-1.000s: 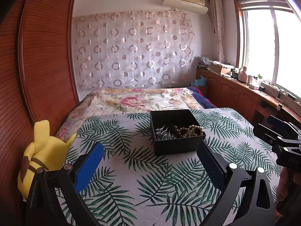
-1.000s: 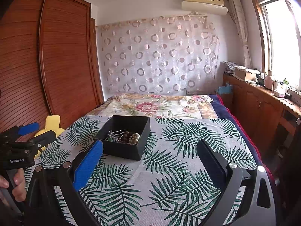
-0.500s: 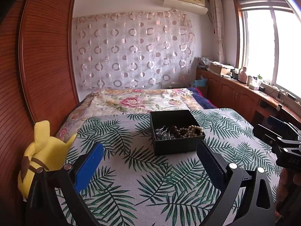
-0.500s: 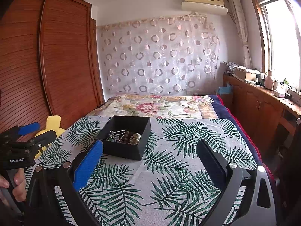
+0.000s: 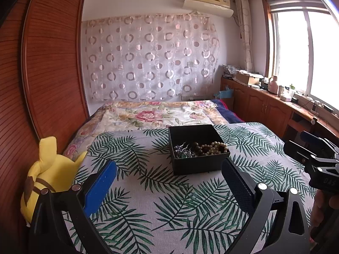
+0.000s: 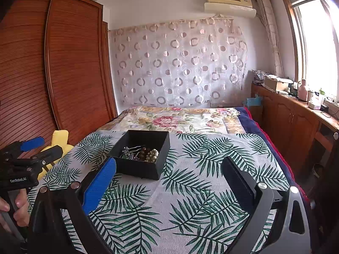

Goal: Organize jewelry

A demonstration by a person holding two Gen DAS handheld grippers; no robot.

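Observation:
A black open box [image 5: 197, 163] stands on the leaf-print cloth [image 5: 148, 201]. It holds a pearl bead string [image 5: 216, 147], dark beads and a silver hairpin [image 5: 182, 150]. The box also shows in the right wrist view [image 6: 146, 169] with the jewelry [image 6: 144, 153] inside. My left gripper [image 5: 169, 177] is open and empty, just short of the box. My right gripper [image 6: 169, 177] is open and empty, to the right of the box. Each gripper shows in the other's view, the right [image 5: 313, 154] and the left [image 6: 29, 150].
A yellow plush toy [image 5: 48, 173] lies at the bed's left edge beside the wooden wardrobe [image 5: 42, 74]. A floral quilt [image 5: 152, 114] covers the far half of the bed. A wooden counter [image 5: 275, 105] with clutter runs along the right under the window.

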